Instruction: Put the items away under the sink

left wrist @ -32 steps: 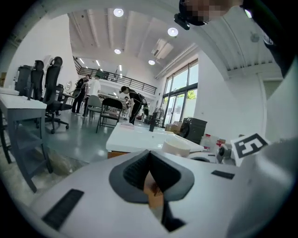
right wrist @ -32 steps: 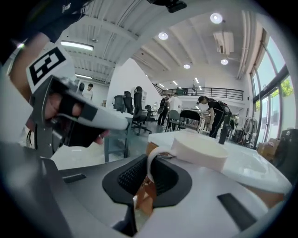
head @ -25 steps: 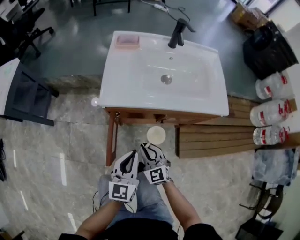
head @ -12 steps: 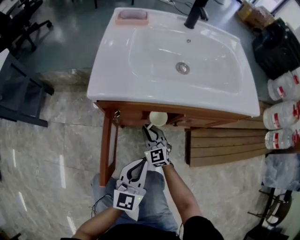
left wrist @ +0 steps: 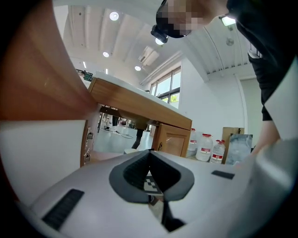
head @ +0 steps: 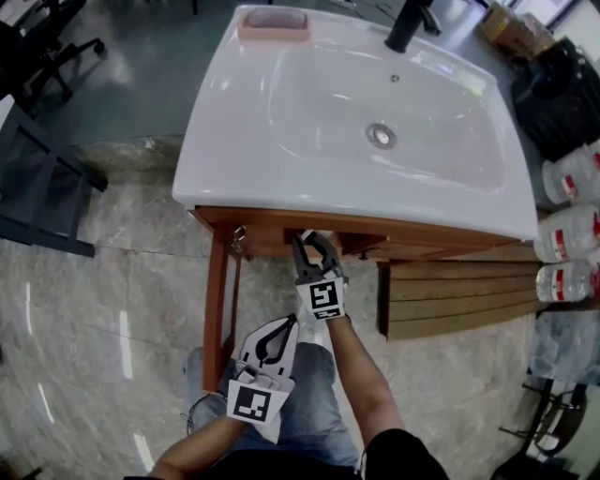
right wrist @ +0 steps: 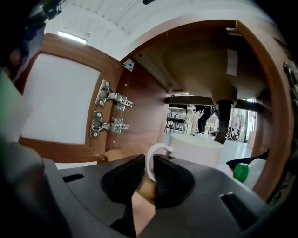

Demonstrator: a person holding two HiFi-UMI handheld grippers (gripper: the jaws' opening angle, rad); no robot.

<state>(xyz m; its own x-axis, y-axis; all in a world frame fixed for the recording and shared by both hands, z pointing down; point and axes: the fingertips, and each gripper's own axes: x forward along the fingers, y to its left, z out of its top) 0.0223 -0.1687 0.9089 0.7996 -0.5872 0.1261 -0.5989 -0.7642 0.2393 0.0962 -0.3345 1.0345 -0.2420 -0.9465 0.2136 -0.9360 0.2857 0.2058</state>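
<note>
My right gripper (right wrist: pixel 148 168) is shut on the handle of a white mug (right wrist: pixel 198 149), held inside the wooden cabinet under the sink. In the head view the right gripper (head: pixel 316 249) reaches under the white sink's (head: pixel 234 112) front edge, and the mug is hidden there. A white bottle with a green cap (right wrist: pixel 243 173) stands inside the cabinet at the right. My left gripper (head: pixel 284 325) hangs back over the person's knee, shut with nothing in it; in its own view the left gripper (left wrist: pixel 150 159) points at the cabinet (left wrist: pixel 139 108).
The cabinet door (head: pixel 221 281) stands open at the left, its hinges (right wrist: pixel 110 112) close beside the mug. A dark drain pipe (right wrist: pixel 224 119) drops from the basin. Wooden slats (head: pixel 450 291) and water bottles (head: pixel 567 234) sit at the right. A pink soap dish (head: pixel 274 21) and black faucet (head: pixel 409 24) are on the sink.
My right gripper has carried the mug forward under the sink's edge, so the mug has left the head view. The left gripper has stayed back near the knee.
</note>
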